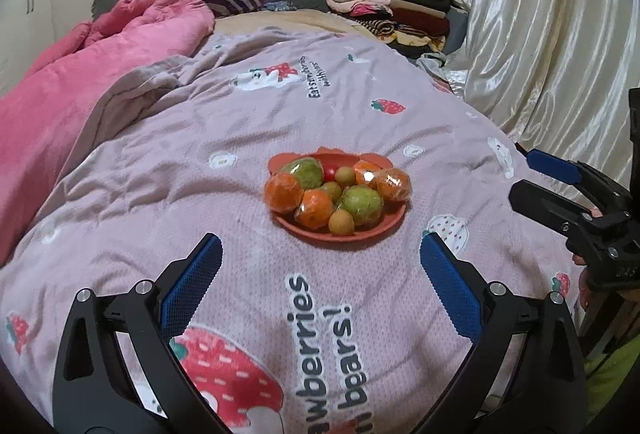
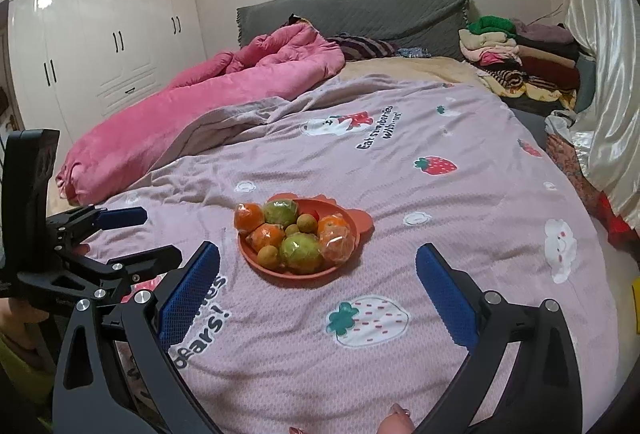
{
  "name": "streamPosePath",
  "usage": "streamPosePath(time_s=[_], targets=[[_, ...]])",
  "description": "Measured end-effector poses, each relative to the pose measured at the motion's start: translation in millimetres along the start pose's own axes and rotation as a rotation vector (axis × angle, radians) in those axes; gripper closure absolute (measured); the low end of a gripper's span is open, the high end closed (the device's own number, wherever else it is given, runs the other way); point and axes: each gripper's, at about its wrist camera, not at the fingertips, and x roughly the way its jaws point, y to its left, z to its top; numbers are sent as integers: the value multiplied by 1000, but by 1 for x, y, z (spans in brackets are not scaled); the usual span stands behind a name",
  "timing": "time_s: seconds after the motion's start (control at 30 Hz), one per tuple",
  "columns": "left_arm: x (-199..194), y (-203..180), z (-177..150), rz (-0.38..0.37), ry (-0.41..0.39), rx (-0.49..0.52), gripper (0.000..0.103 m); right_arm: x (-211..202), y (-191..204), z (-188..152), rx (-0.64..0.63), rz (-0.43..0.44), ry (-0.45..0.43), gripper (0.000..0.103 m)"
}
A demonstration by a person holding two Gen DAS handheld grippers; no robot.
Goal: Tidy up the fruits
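Observation:
An orange-red plate [image 1: 384,226] sits on the strawberry-print bedspread [image 1: 180,162], piled with fruit. On it are plastic-wrapped oranges [image 1: 283,192], two green fruits [image 1: 362,204], small yellow-brown round fruits [image 1: 341,223] and a red one [image 1: 330,172]. My left gripper [image 1: 320,240] is open just short of the plate's near edge, nothing between its blue pads. At the right edge of this view the right gripper [image 1: 522,174] is open too. From the right wrist, the plate [image 2: 288,274] lies just beyond the open, empty right gripper [image 2: 318,248]. The left gripper [image 2: 160,234] shows at the left.
A pink quilt [image 1: 100,66] is bunched along the bed's left side. Folded clothes [image 1: 392,6] are stacked at the far right by a shiny curtain [image 1: 540,34]. White wardrobes [image 2: 100,46] stand left of the grey headboard [image 2: 360,10]. Fingers of a hand [image 2: 396,414] show at the bottom.

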Motion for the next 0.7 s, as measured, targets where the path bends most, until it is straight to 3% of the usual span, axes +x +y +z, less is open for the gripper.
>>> streamPosePath(time_s=[0.7], targets=[[-14, -8, -40, 36, 22, -52, 10, -19, 6, -47, 1, -75, 10, 5]])
